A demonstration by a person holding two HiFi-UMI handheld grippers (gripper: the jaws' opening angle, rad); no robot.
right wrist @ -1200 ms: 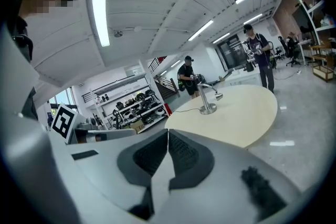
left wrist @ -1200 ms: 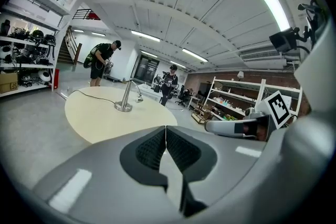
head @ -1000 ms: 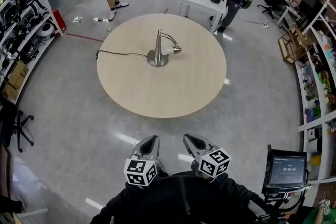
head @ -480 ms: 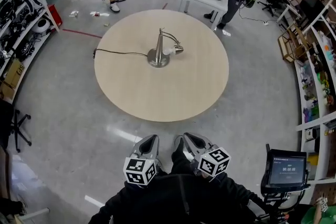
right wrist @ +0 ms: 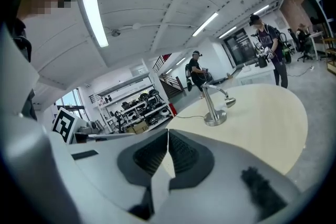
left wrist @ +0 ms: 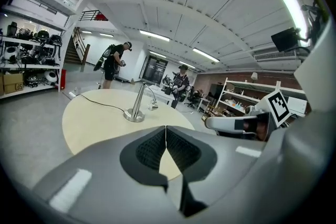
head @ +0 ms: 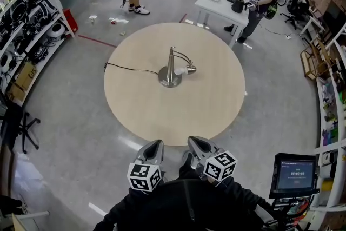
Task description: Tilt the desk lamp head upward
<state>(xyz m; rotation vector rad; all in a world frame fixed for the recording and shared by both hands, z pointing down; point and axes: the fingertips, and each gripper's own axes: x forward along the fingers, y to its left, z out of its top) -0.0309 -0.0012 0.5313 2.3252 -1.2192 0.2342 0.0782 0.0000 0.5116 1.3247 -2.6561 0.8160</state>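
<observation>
A silver desk lamp (head: 170, 74) stands in the middle of a round, light wooden table (head: 208, 111). Its small head (head: 189, 70) hangs low on a curved arm, pointing right. Both grippers are held side by side over the floor, short of the table's near edge and far from the lamp. The left gripper (head: 154, 147) is shut with nothing in it, and so is the right gripper (head: 195, 144). The left gripper view shows closed jaws (left wrist: 166, 132) with the lamp (left wrist: 136, 108) beyond them. In the right gripper view the jaws (right wrist: 168, 137) also meet, below the lamp (right wrist: 214, 108).
The lamp's black cord (head: 130, 68) runs left across the table. Two people stand beyond the table, one by a white table (head: 221, 0). Shelves of gear (head: 27, 35) line the left wall. A screen on a stand (head: 294, 175) is at the right.
The table and lamp have come nearer in the head view: the person has stepped towards the table with both grippers. The jaws stay shut.
</observation>
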